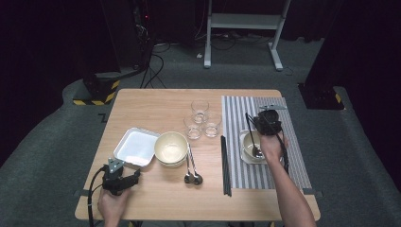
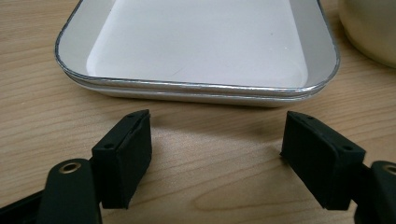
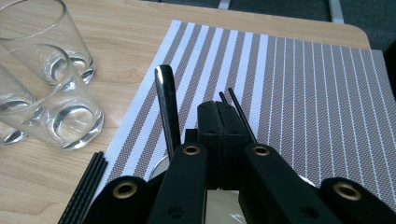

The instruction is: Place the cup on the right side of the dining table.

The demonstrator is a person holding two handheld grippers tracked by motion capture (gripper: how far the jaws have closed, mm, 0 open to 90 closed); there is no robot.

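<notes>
My left gripper [image 2: 217, 140] rests open on the wood just short of a white tray [image 2: 201, 42], with nothing between its jaws; in the high view it [image 1: 136, 174] sits at the front left, below the tray [image 1: 136, 146]. My right gripper [image 3: 223, 109] is shut, and two thin black chopsticks [image 3: 238, 112] stick out past its jaw tips, seemingly pinched there. It [image 1: 261, 127] hovers over a small bowl [image 1: 246, 153] on the striped placemat [image 1: 279, 109]. A spoon [image 3: 167, 107] stands in that bowl, its handle rising just left of the jaws.
A cream bowl [image 1: 171, 148] stands right of the tray, with two spoons [image 1: 191, 175] beside it. Three glasses [image 1: 201, 120] cluster mid-table, close to the right gripper's left in its own view [image 3: 60, 107]. More black chopsticks [image 1: 226, 165] lie along the placemat's left edge.
</notes>
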